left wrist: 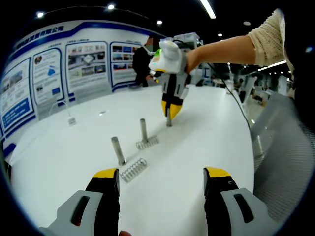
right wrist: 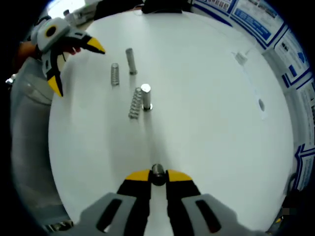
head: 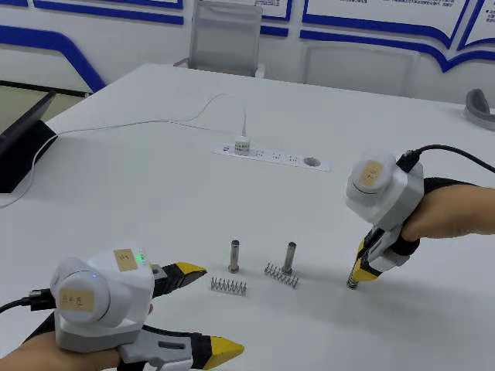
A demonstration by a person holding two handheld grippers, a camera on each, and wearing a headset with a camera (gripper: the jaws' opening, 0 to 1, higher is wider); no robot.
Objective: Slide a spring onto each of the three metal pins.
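Right gripper (right wrist: 157, 175) clamped on third pin (right wrist: 157, 170), plainest in its own view, left gripper (left wrist: 161, 180) jaws apart, springs (left wrist: 134, 168) lying just ahead

A long white power strip (head: 271, 156) lies on the white table (head: 139, 193), a thin white cable (head: 244, 121) plugged in; a grey mesh chair (head: 226, 37) stands behind.

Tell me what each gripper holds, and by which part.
The right gripper grips a metal pin near its top end. The left gripper is open and holds nothing.
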